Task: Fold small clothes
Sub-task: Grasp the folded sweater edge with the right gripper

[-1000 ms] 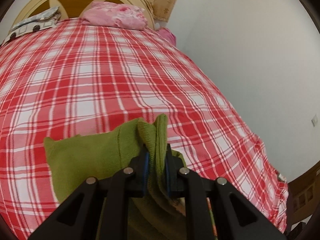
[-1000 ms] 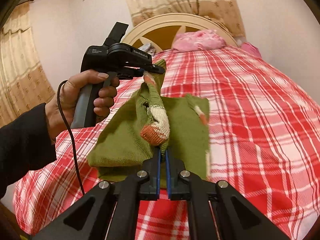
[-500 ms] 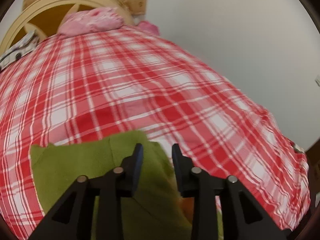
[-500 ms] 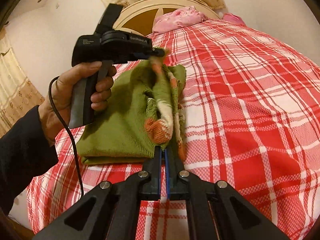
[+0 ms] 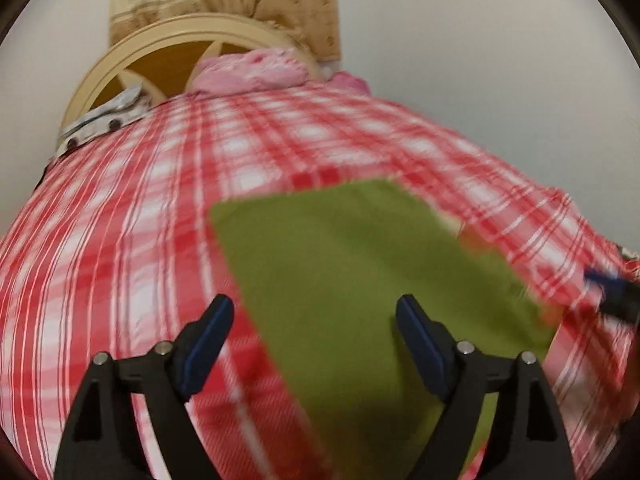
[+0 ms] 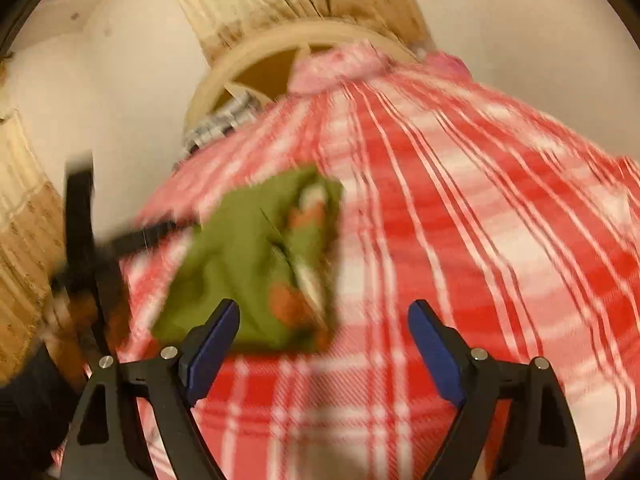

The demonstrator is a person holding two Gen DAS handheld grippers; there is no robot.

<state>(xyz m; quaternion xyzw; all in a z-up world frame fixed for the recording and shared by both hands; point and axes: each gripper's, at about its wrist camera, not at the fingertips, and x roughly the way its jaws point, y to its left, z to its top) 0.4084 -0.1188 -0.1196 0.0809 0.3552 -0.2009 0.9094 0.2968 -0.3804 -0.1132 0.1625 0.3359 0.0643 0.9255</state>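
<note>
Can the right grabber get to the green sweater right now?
Probably yes. The right gripper is open, and the green sweater lies folded on the plaid bedspread just ahead, toward its left finger. Nothing sits between them, though the picture is blurry.

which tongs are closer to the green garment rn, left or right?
Left. The left tongs hang open directly over the green garment; the right tongs are open, mostly beside it over the bedspread.

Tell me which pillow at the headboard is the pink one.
The pink pillow sits centered against the headboard. The other, a pale patterned pillow with dark dots, lies to its left at the bed's corner.
</note>
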